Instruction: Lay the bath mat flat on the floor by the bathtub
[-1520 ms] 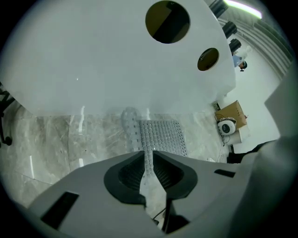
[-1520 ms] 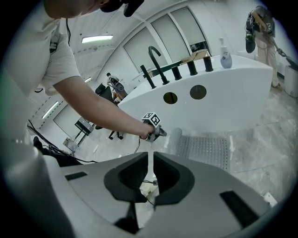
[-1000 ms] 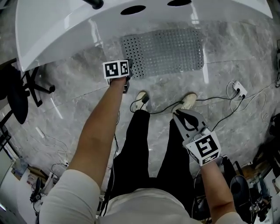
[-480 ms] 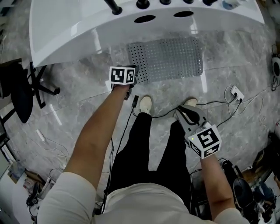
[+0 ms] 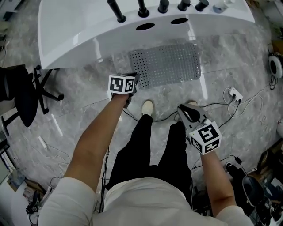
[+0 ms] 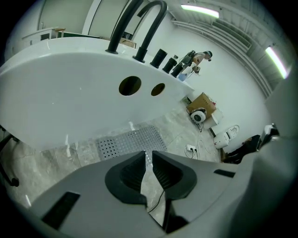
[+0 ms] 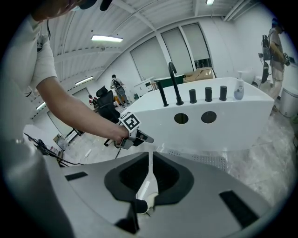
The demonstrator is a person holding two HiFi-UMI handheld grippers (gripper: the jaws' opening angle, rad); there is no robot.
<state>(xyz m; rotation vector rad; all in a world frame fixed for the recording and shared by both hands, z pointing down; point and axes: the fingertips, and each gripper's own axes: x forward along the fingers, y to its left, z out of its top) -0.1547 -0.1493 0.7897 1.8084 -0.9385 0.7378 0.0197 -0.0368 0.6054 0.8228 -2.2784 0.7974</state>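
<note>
The grey perforated bath mat (image 5: 168, 65) lies spread flat on the marble floor (image 5: 79, 114), its far long edge close along the side of the white bathtub (image 5: 84, 31). The person stands facing the tub with both arms stretched forward.

The left gripper (image 5: 134, 78) is held up above the floor, with the mat's near left corner just ahead of its tips. Its jaws are pressed nearly together with only a thin slit between them. Nothing is caught there; only floor and a black cable (image 6: 158, 204) show through the slit. It is not touching the mat.

The right gripper (image 5: 181, 107) is held closer to the person's body, above the right shoe (image 5: 191, 104). The mat lies ahead of it and a little to its left, well apart. Its jaws are also closed up and empty.

Black taps (image 5: 141, 9) stand along the tub's rim beyond both tools. A black office chair (image 5: 22, 95) sits off to the left of the left gripper, and a white power strip (image 5: 234, 93) lies on the floor to the right of the right one.
</note>
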